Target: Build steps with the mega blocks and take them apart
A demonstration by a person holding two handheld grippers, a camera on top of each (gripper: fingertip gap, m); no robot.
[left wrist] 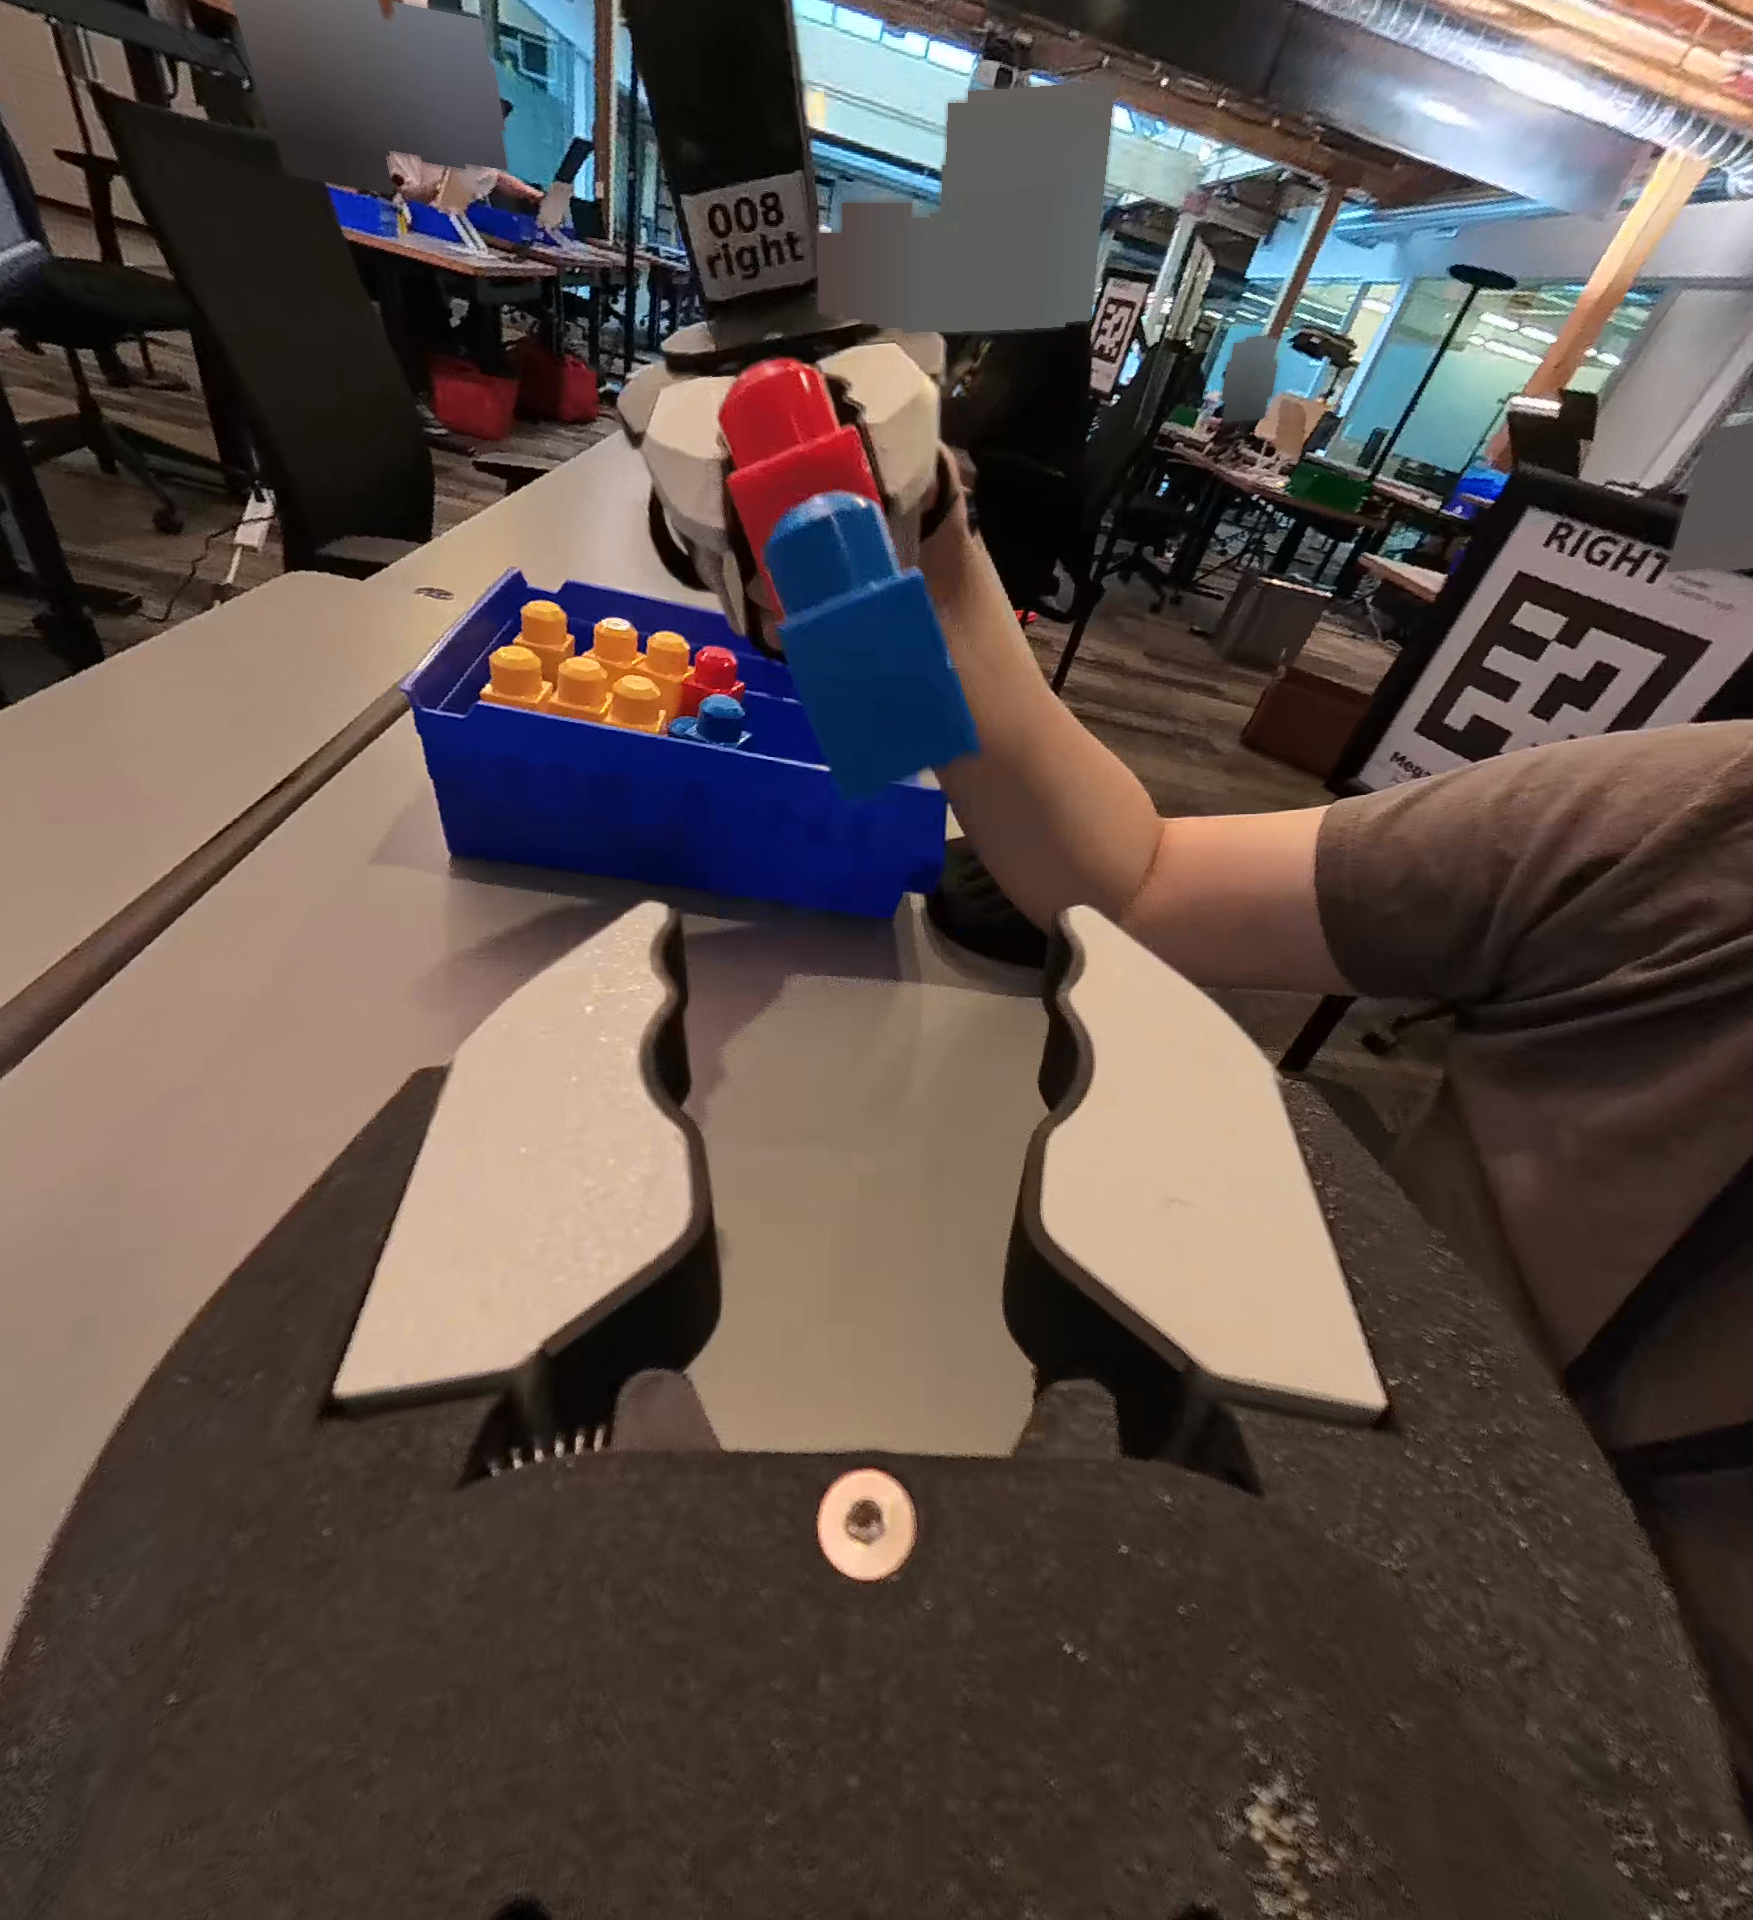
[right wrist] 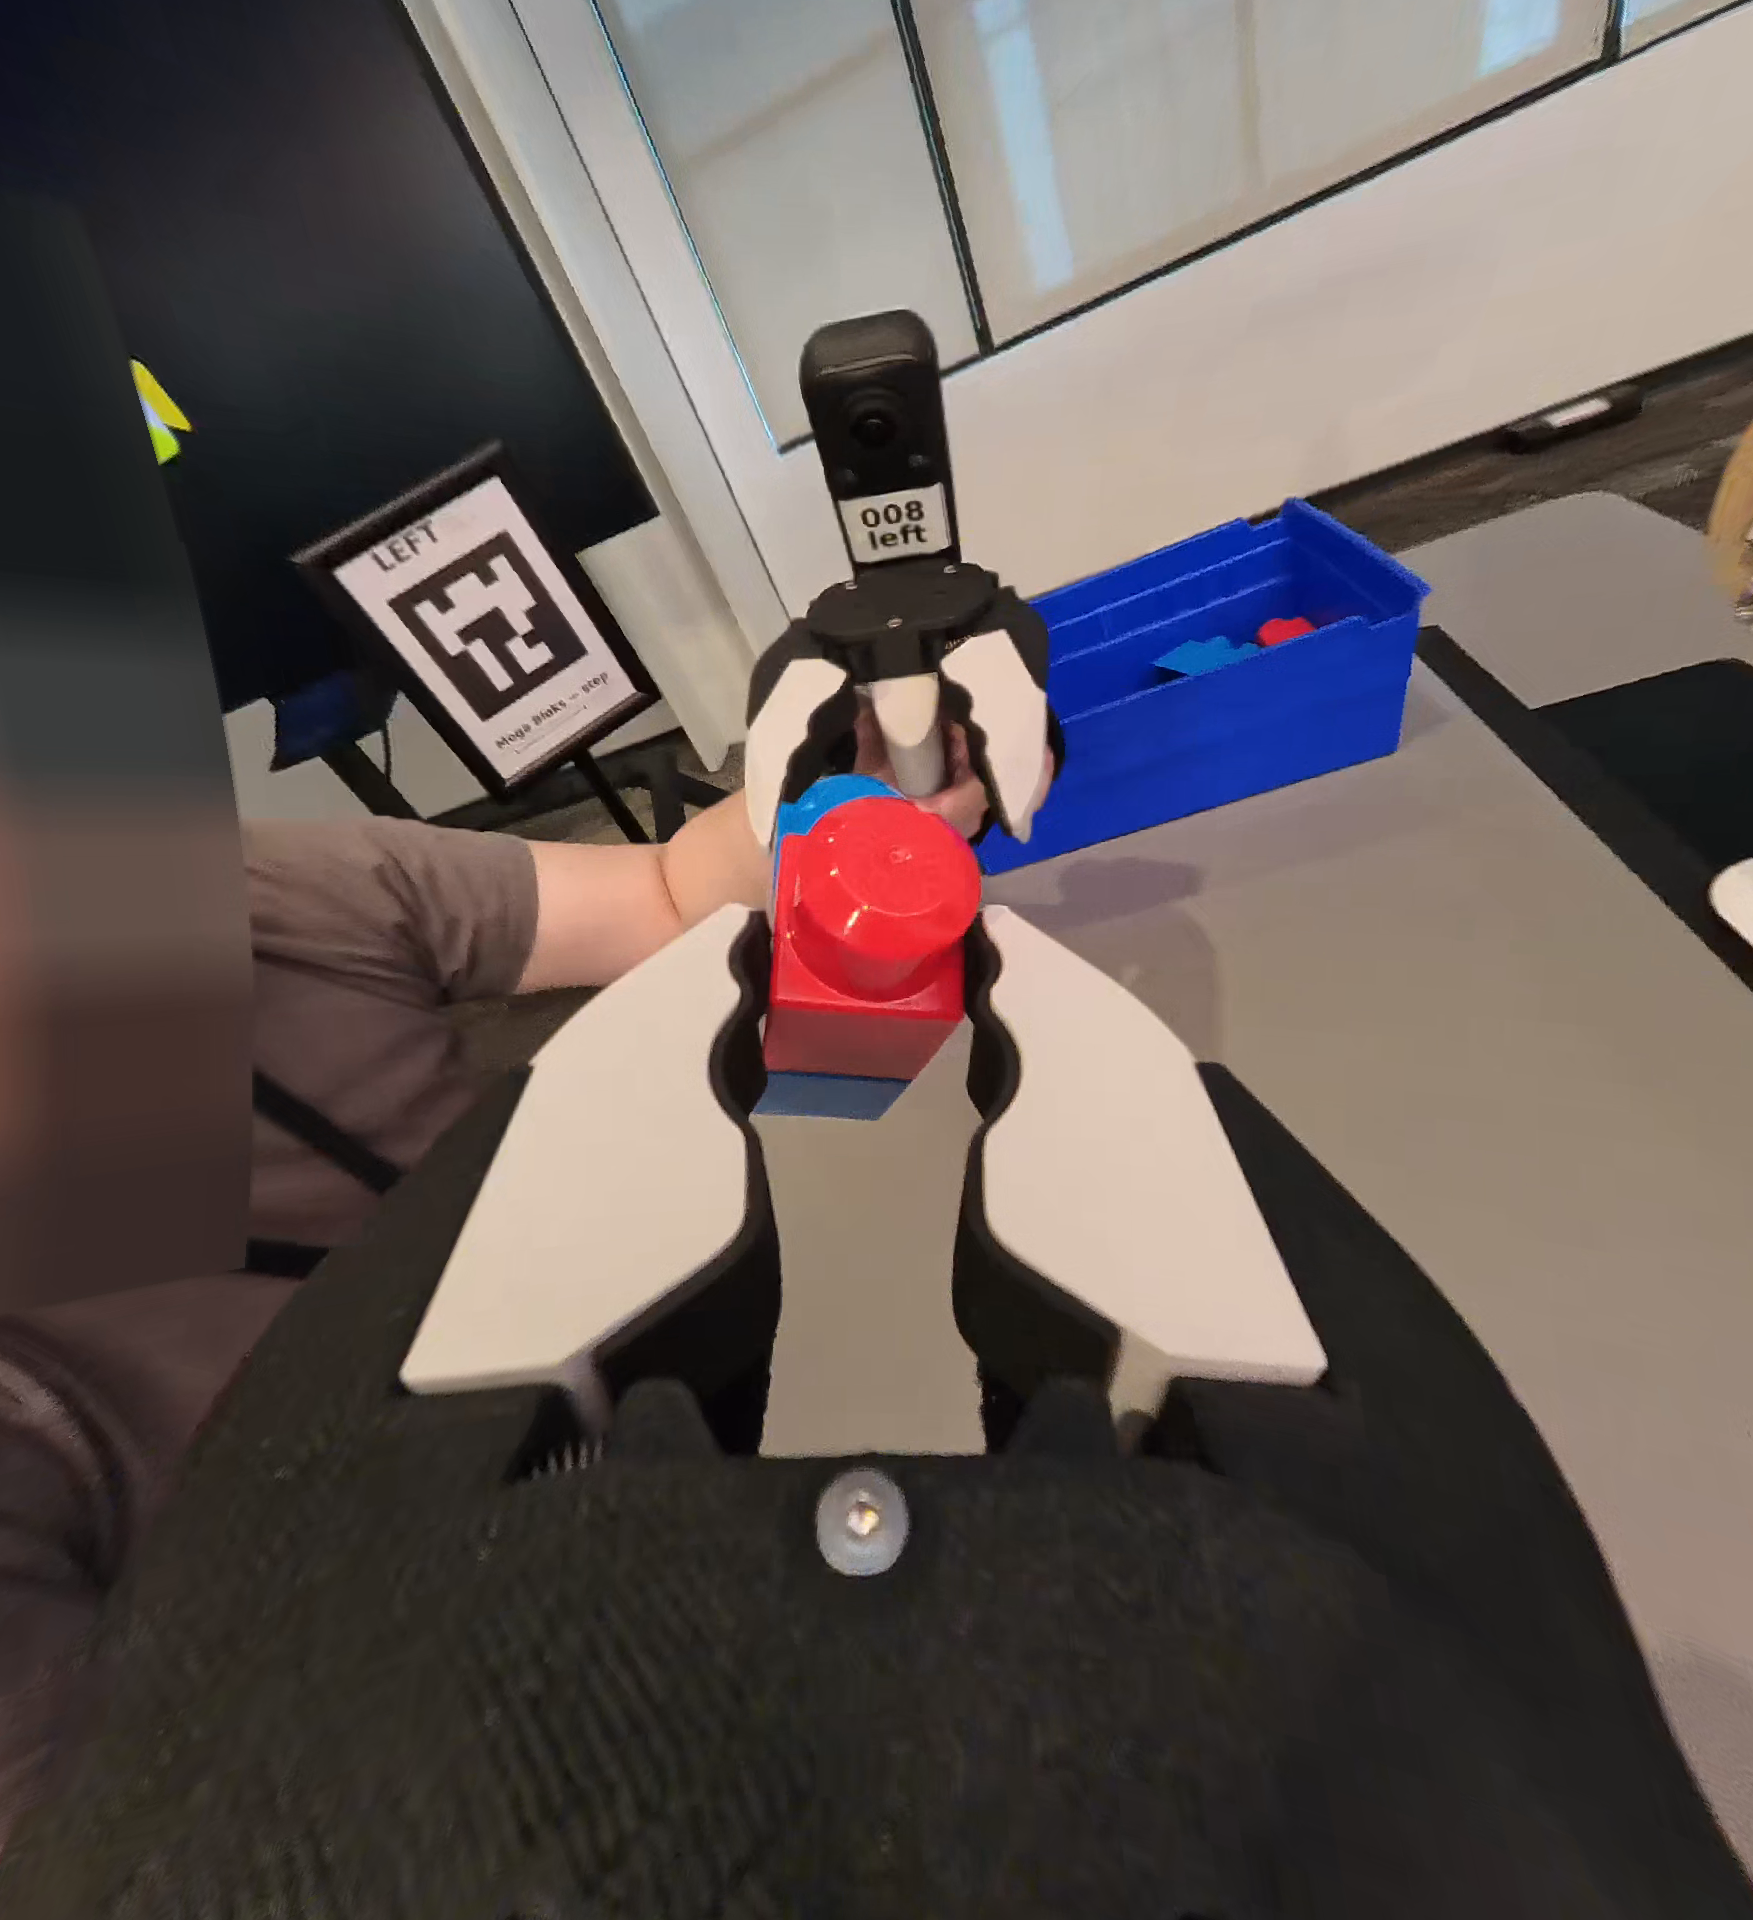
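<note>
The right gripper (right wrist: 864, 997) squeezes a small red plastic block with one round peg (right wrist: 867, 966) between its two grey fingers. A bigger blue plastic block (left wrist: 867, 665) is stuck to the red one, and both are held up in the air above the grey table (left wrist: 228, 1039). In the left wrist view the blue block pokes out toward the camera, with the red block behind it in the far gripper's grip.

The left gripper (left wrist: 864, 997) has its fingers spread wide and holds nothing. It hovers over the table, near the joined blocks but not touching them.

A blue plastic bin (left wrist: 664, 810) sits on the table. Inside it are an orange block with six pegs (left wrist: 591, 675), a little red block (left wrist: 714, 675) and a little blue block (left wrist: 718, 719).
</note>
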